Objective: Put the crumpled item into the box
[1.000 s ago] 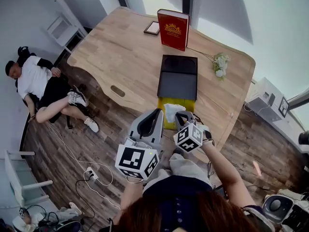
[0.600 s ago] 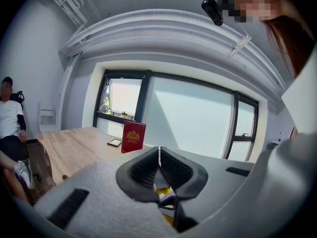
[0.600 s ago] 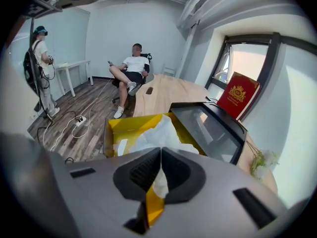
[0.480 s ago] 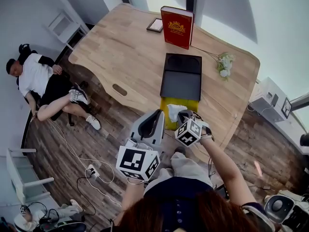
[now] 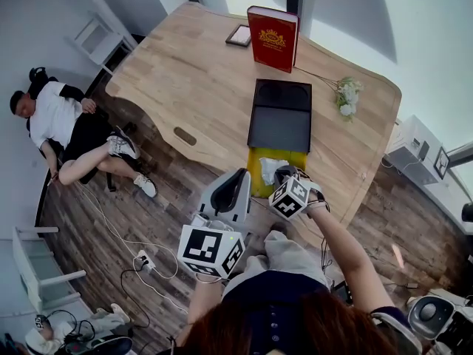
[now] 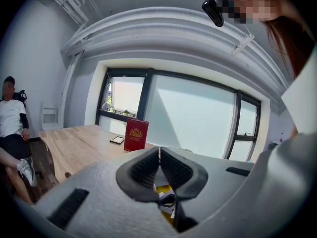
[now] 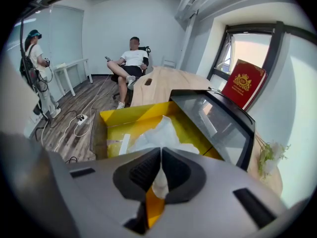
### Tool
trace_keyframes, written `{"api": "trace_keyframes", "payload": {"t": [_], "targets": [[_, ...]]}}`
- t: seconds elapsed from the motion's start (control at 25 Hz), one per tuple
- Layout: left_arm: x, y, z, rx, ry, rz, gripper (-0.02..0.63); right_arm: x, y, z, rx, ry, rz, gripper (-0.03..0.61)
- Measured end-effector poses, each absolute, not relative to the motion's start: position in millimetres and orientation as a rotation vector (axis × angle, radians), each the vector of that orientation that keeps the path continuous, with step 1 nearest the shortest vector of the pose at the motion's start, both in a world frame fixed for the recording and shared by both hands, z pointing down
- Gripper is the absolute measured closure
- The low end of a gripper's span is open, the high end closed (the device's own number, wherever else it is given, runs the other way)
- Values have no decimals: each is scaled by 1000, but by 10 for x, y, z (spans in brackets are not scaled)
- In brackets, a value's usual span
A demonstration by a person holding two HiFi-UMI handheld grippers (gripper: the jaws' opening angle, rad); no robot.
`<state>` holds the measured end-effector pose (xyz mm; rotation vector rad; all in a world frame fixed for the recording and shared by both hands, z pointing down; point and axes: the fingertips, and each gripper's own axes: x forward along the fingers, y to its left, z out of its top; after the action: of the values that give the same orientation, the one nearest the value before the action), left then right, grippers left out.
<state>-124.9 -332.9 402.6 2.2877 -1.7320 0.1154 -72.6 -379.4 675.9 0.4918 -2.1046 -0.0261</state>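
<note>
Both grippers are closed: the right gripper [image 7: 160, 152] pinches a fold of the paper [image 7: 157, 133], and the left gripper [image 6: 159, 153] holds nothing. It hangs at 8 o'clock from the box [image 7: 124, 117]. The paper's bulk already sits inside the yellow walls, at 12 o'clock from the right jaws, with the black lid [image 7: 218, 120] thrown back at 1 o'clock.

Releasing looks like the step in hand. I would part the jaws over the box's middle, clear of the near wall, then lift straight up so the paper does not cling to the pads.

Whether the paper rests on the box floor I cannot tell. The gripper body hides the near wall, and from the head view it covers part of the box.
</note>
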Motion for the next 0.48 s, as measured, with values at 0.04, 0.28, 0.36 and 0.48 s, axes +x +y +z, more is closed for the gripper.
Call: {"api": "trace_keyframes", "payload": {"t": [0.04, 0.28, 0.36, 0.48], "targets": [[-1250, -3328, 4026, 2288, -1732, 116, 580, -728, -3800, 6761, 491, -2102, -20, 549], [-1244, -3303, 4023, 2292, -1731, 125, 580, -729, -3806, 6760, 478, -2100, 26, 548], [-1243, -3286, 4015, 2294, -1732, 126, 580, -733, -3804, 6746, 472, -2102, 30, 548], [-1244, -3262, 4001, 2297, -1736, 127, 578, -729, -3822, 6705, 483, -2107, 23, 548]]}}
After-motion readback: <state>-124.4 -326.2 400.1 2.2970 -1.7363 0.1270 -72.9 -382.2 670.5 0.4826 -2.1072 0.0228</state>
